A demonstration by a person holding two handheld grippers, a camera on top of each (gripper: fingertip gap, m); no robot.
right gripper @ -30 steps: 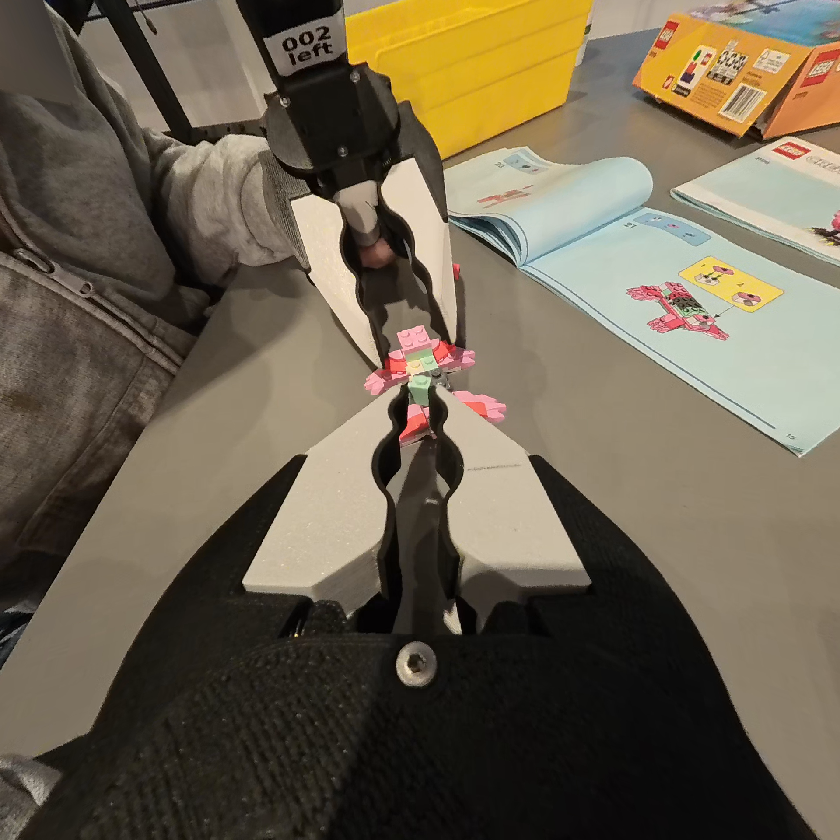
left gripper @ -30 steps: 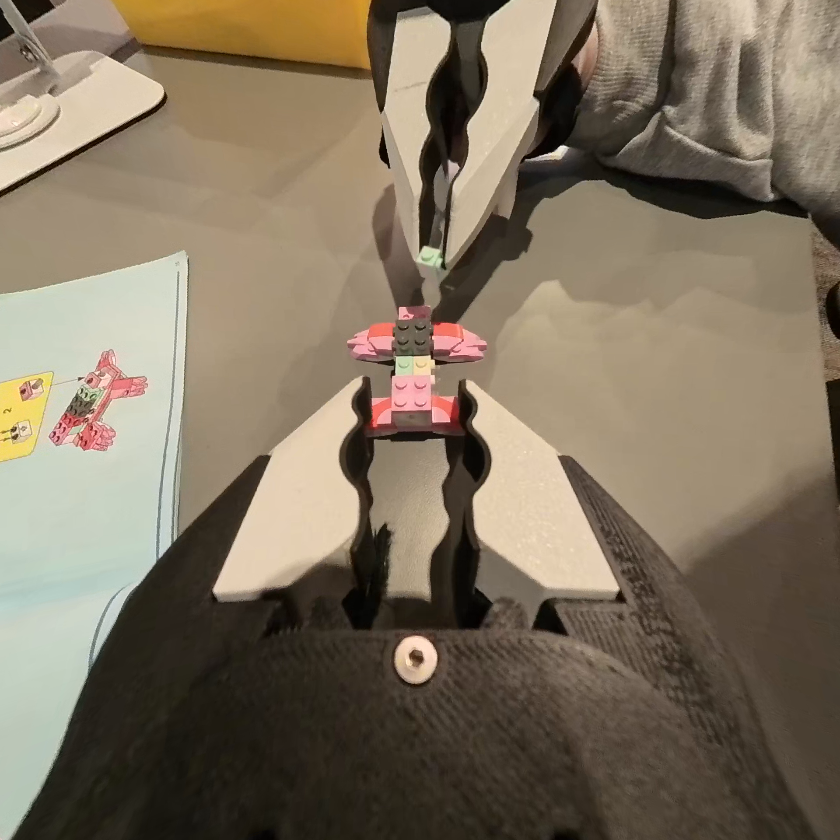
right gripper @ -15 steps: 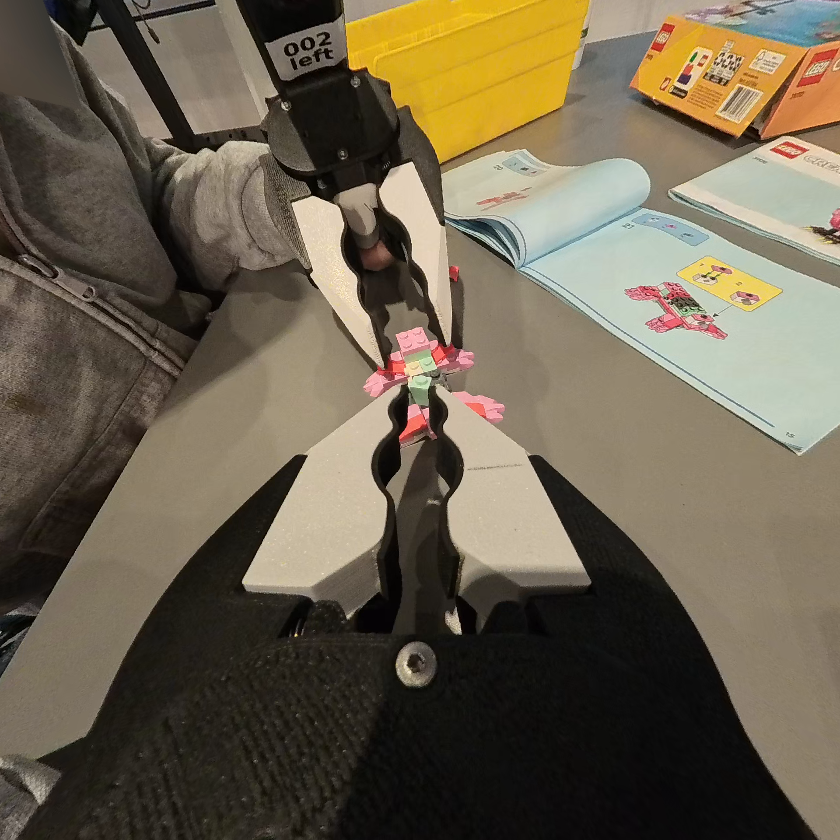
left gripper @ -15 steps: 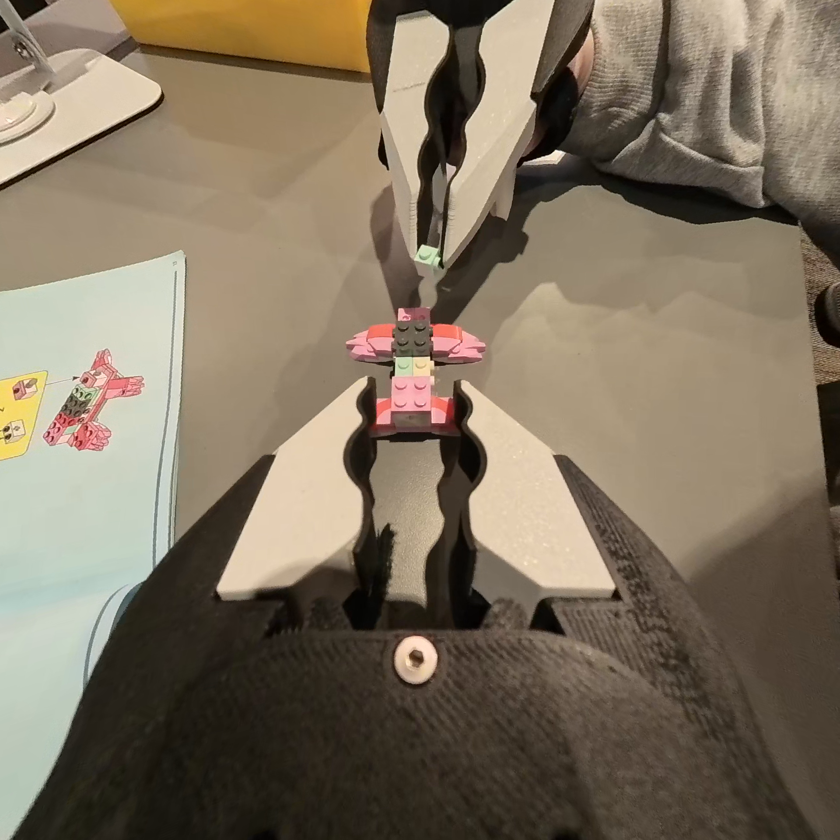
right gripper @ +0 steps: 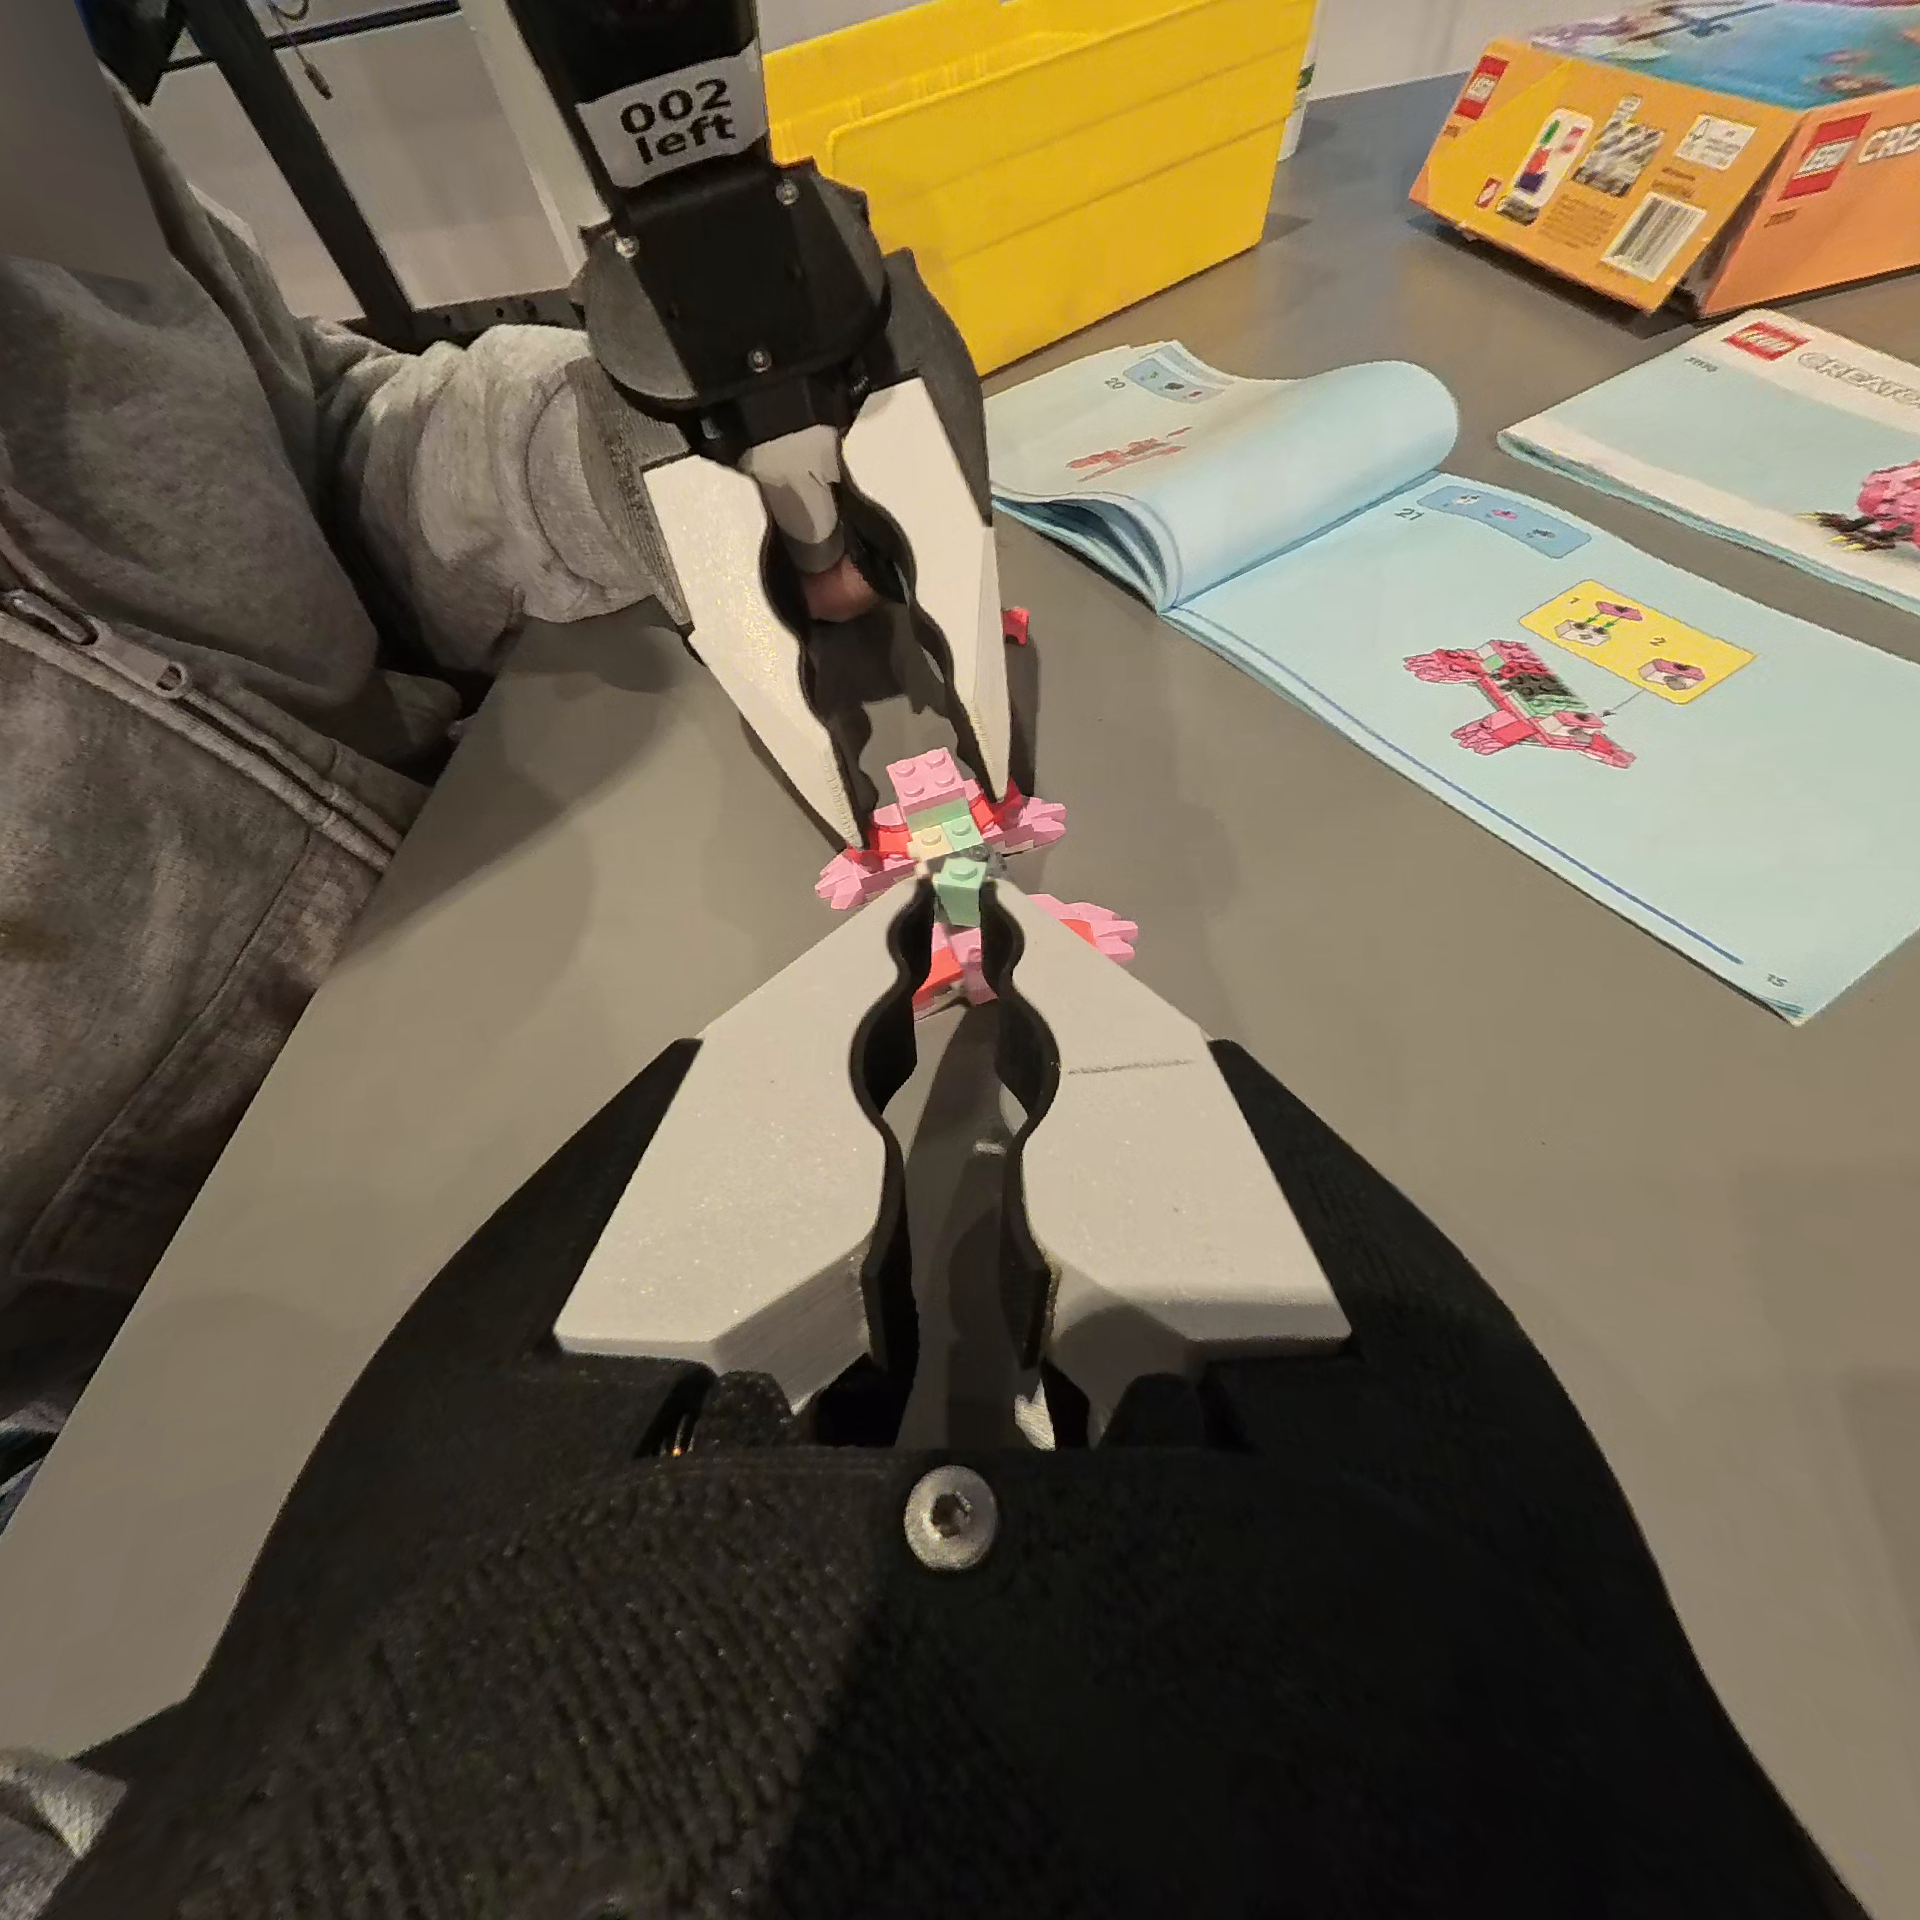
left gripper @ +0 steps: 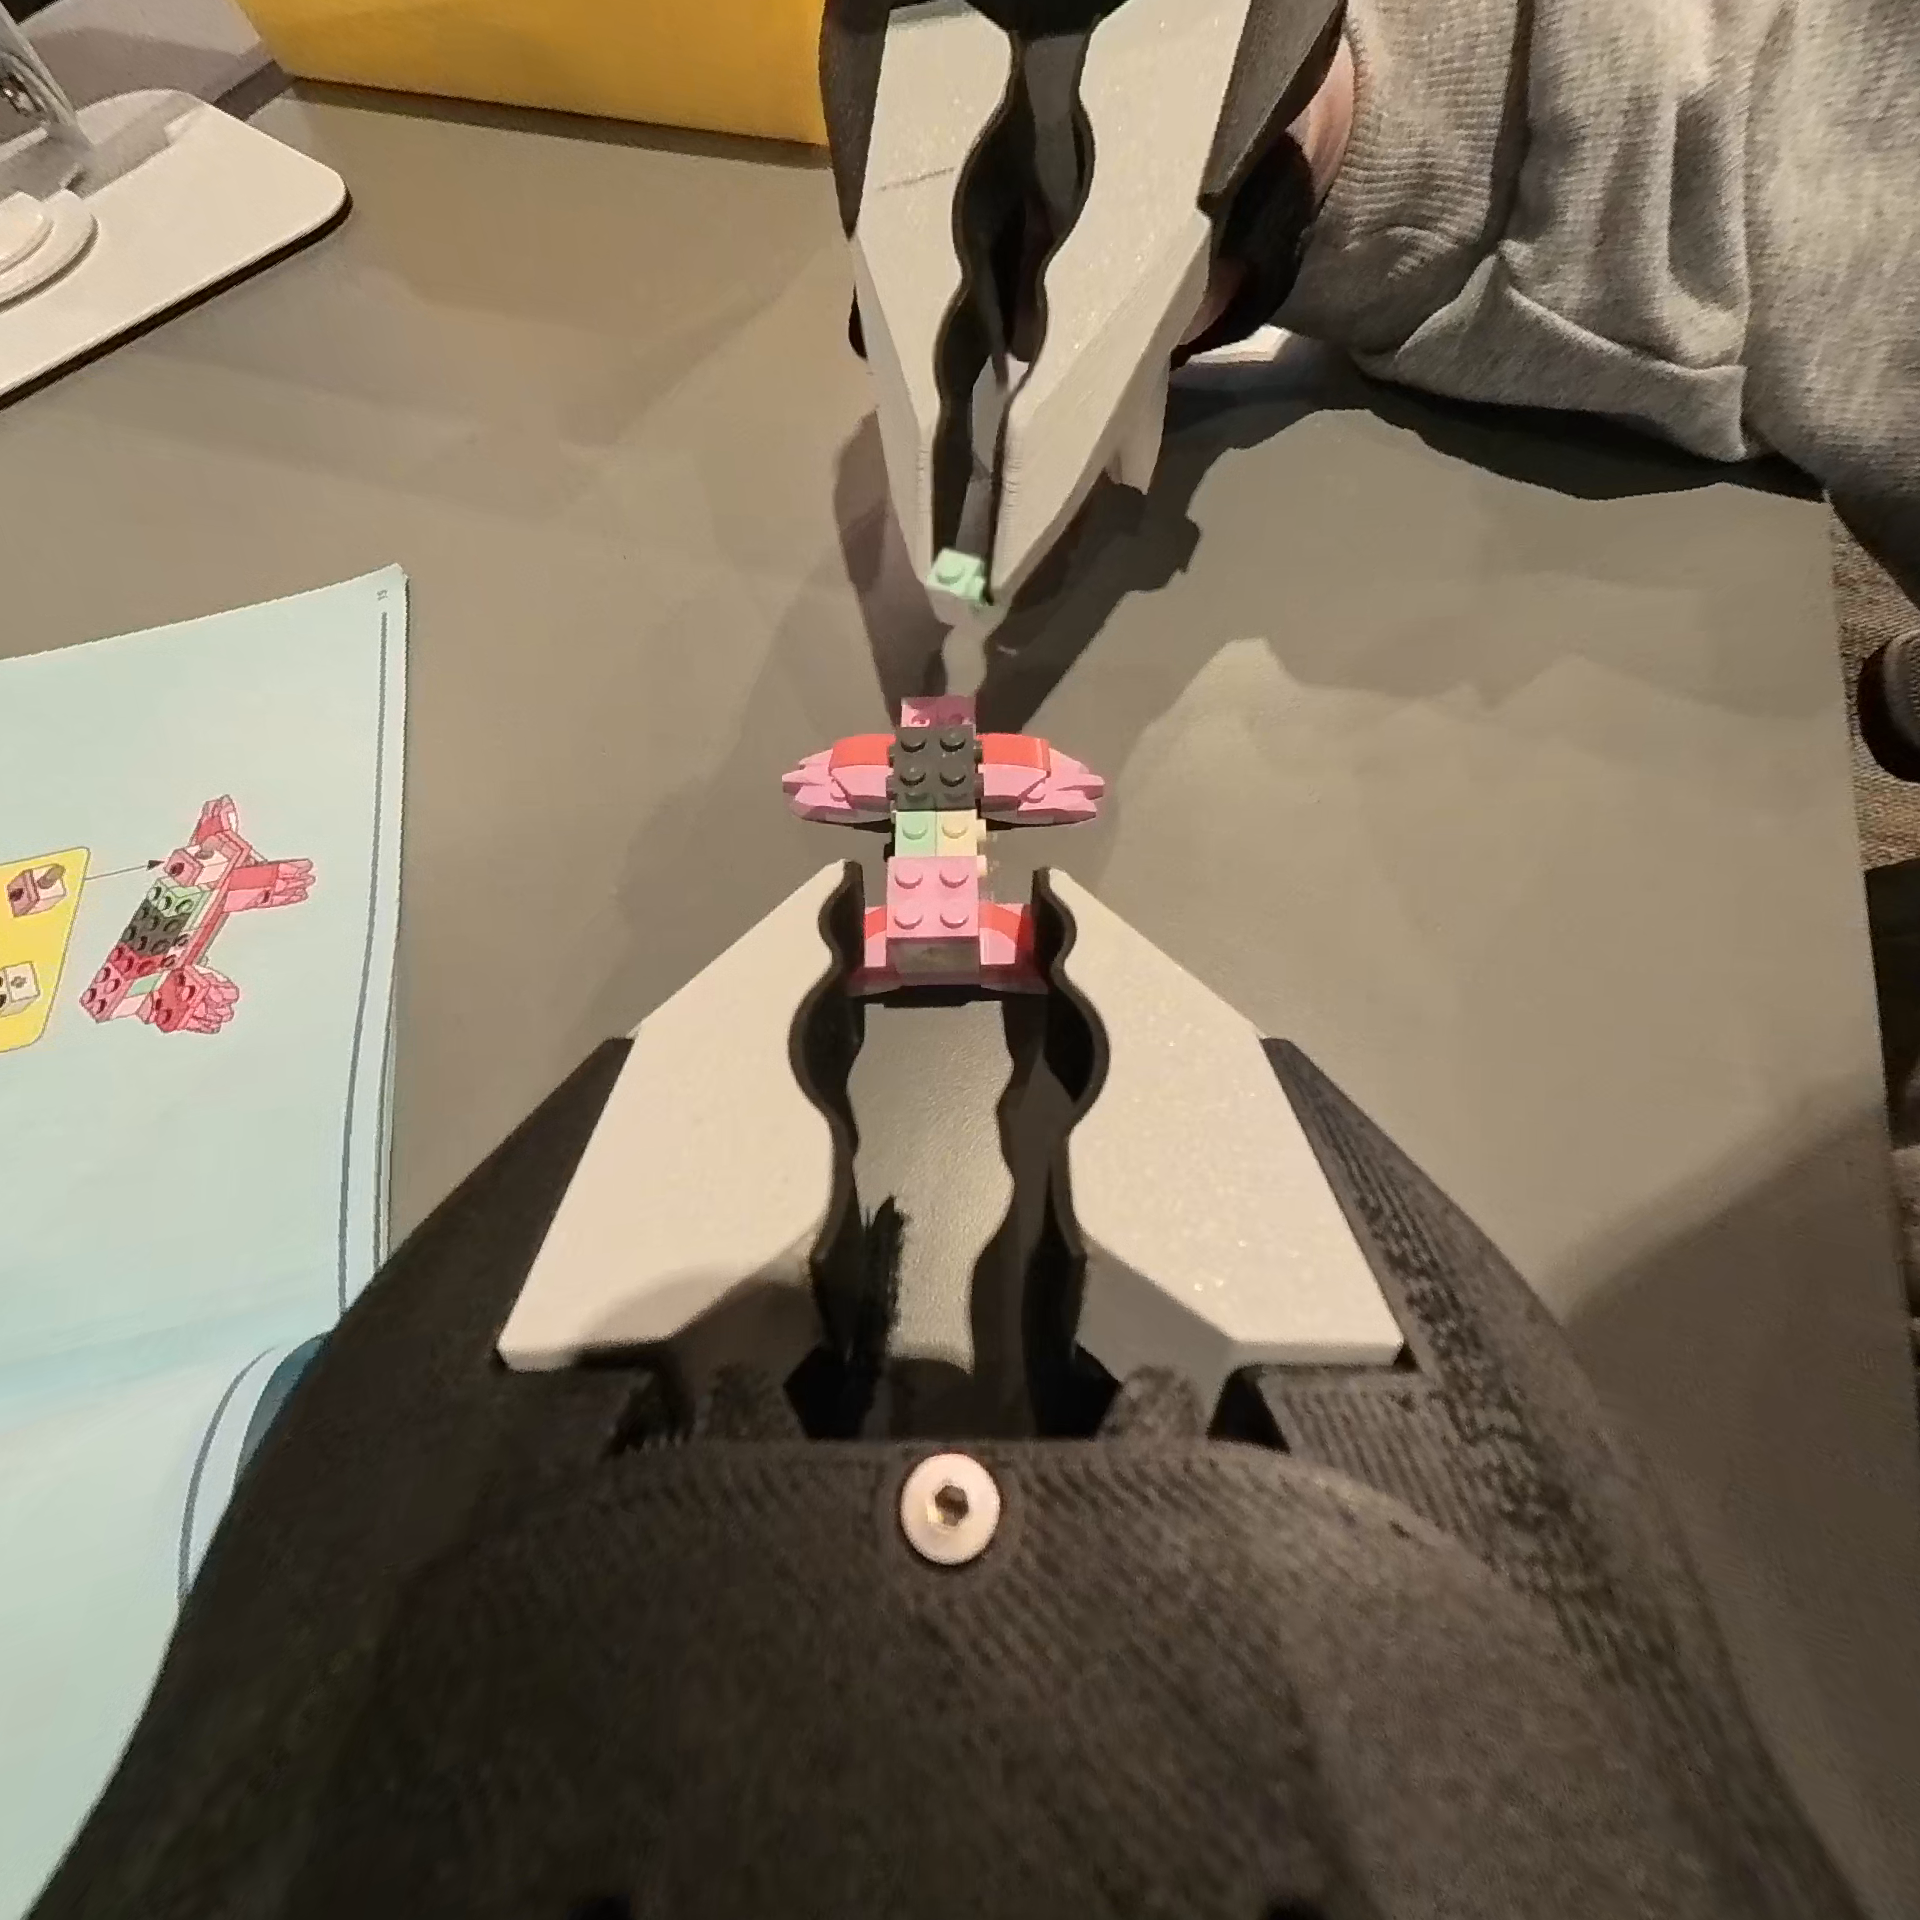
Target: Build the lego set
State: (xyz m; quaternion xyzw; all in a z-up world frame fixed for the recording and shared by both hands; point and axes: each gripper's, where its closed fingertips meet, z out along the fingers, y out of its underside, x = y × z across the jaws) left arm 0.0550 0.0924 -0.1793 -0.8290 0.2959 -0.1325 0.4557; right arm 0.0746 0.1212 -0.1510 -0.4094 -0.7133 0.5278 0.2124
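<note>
A pink, red, black and mint lego model (left gripper: 940, 790) stands on the grey table (left gripper: 1455, 831). My left gripper (left gripper: 943, 894) is shut on its near pink end, one fingertip on each side. My right gripper (left gripper: 961, 597) comes in from the far side, shut on a small mint green brick (left gripper: 958, 579), held just above and beyond the model's far end. In the right wrist view the right gripper (right gripper: 956, 888) holds the mint brick (right gripper: 956, 894) right over the model (right gripper: 935, 821), with the left gripper (right gripper: 920, 805) clamped on it opposite.
An open light-blue instruction booklet (right gripper: 1558, 675) lies right of the model; it also shows in the left wrist view (left gripper: 187, 987). A yellow bin (right gripper: 1039, 156), an orange box (right gripper: 1662, 156) and a second booklet (right gripper: 1766, 447) lie beyond. A loose red piece (right gripper: 1016, 623) lies behind the left gripper. A grey sleeve (left gripper: 1610, 208) rests on the table. The grippers' ends are close to 5 cm from one another.
Almost nothing. The right gripper with the mint brick has drifted slightly but stays just beyond the model. Both grips are unchanged.
</note>
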